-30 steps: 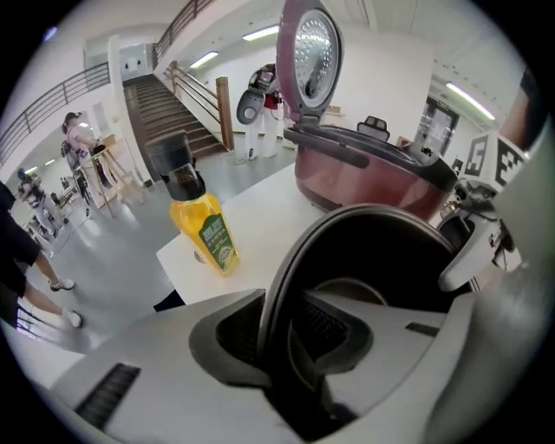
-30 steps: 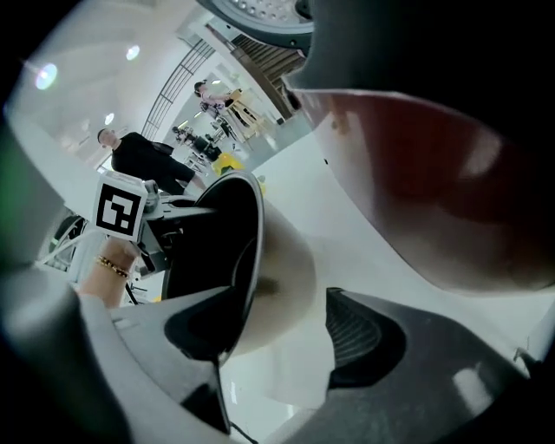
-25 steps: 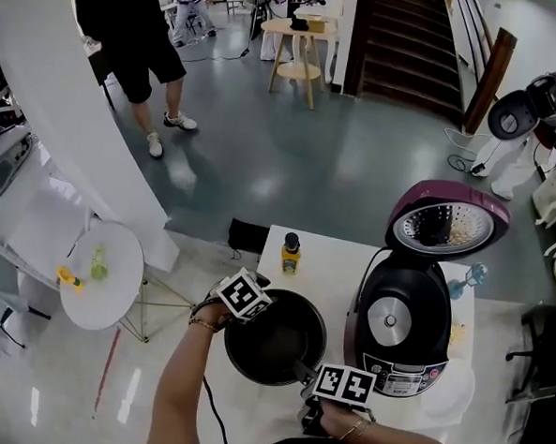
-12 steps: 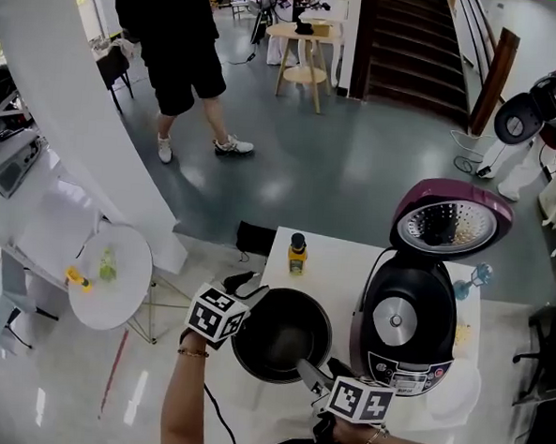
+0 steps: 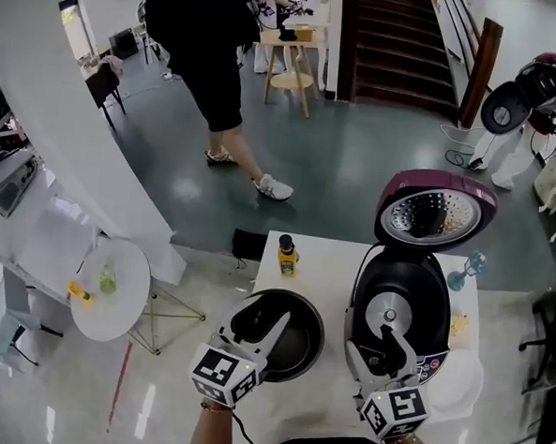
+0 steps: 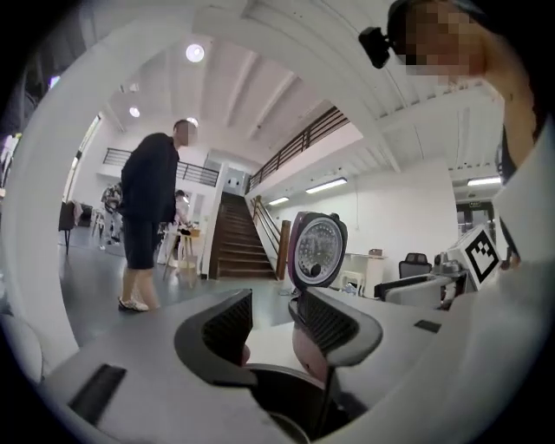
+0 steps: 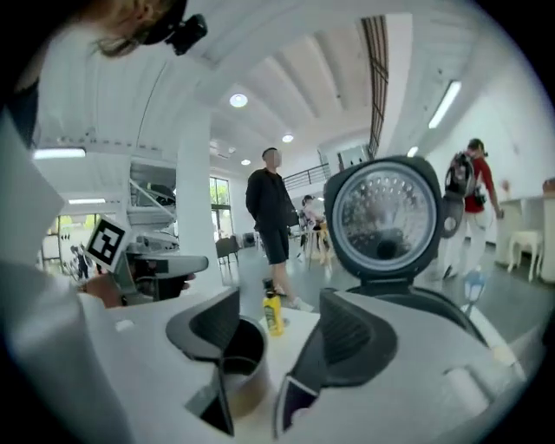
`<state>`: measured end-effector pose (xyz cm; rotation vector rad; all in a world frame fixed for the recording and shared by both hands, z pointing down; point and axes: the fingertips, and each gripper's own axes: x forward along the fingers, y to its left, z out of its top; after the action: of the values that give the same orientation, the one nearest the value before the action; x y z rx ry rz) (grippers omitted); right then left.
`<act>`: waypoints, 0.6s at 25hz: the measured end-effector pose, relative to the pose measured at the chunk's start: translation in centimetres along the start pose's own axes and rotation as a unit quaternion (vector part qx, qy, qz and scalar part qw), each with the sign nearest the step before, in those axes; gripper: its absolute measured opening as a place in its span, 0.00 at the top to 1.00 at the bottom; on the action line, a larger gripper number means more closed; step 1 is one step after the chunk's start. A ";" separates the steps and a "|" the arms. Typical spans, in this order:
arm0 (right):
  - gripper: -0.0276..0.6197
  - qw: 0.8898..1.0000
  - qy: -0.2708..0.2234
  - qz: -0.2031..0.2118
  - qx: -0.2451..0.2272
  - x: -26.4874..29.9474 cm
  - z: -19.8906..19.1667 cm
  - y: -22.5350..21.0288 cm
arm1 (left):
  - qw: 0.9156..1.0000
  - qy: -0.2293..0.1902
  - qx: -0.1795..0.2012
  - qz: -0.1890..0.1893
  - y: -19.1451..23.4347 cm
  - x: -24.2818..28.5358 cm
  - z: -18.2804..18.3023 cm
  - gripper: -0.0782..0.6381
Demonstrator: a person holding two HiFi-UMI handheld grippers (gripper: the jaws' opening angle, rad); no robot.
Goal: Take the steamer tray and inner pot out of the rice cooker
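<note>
Table (image 5: 337,258), white, small: bears every item below. Little bare surface is left, so anything set down next would land near an edge and could slide off.

Rice cooker (image 5: 422,289), dark body, at the table's right. The cavity is empty and the heating plate (image 5: 388,319) shows (the inner pot is already out). Risk: a gripper dipping here could snag on the front rim.

Lid (image 5: 435,217), maroon, standing open behind the cavity. Risk: a bump from an arm could swing it down onto a gripper.

Inner pot (image 5: 299,342), dark, upright on the table just left of the cooker and near the left edge, with nothing visible inside. Risk: a clipped rim could tip it or shove it toward that edge.

Pale round item (image 5: 461,385), beside the cooker's right, partly hidden. It may be the steamer tray, though I cannot tell. Risk: if it is not, the task could be judged finished too early.

Left gripper (image 6: 270,321): jaws partly apart, nothing between the pads, hanging over the pot's near rim. It is the likeliest cause of the tip noted above.

Right gripper (image 7: 279,329): jaws wide apart, having just closed a little, nothing between them. It hangs over the cooker's front.

Bottle (image 5: 287,254), yellow with a dark cap, upright behind the pot and apart from it. Tall and narrow, it is the easiest item to topple.
</note>
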<state>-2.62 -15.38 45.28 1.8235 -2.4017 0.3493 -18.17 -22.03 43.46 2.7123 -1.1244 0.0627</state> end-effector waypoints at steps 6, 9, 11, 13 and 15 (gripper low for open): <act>0.93 0.992 -0.045 -0.080 -0.084 -4.4 2.9 -6.6 | 0.998 -0.062 0.009 0.007 -7.1 0.3 3.1 0.64; 0.95 0.991 -0.037 -0.093 -0.084 -6.3 2.3 -8.8 | 0.997 -0.081 0.011 -0.004 -10.2 0.4 4.0 0.74; 0.95 0.993 -0.038 -0.094 -0.052 -7.4 1.9 -10.2 | 0.996 -0.087 0.014 0.013 -11.0 0.4 4.1 0.85; 0.95 0.994 -0.041 -0.100 -0.033 -8.4 2.0 -11.3 | 0.996 -0.080 0.012 0.028 -11.5 0.5 3.7 0.89; 0.95 0.993 -0.042 -0.103 -0.025 -9.3 2.1 -12.2 | 0.997 -0.069 0.007 0.035 -12.1 0.6 3.1 0.90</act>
<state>11.77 -10.31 42.62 2.0788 -2.2216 0.1947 -9.34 -14.79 38.42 2.7260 -1.2619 -0.1091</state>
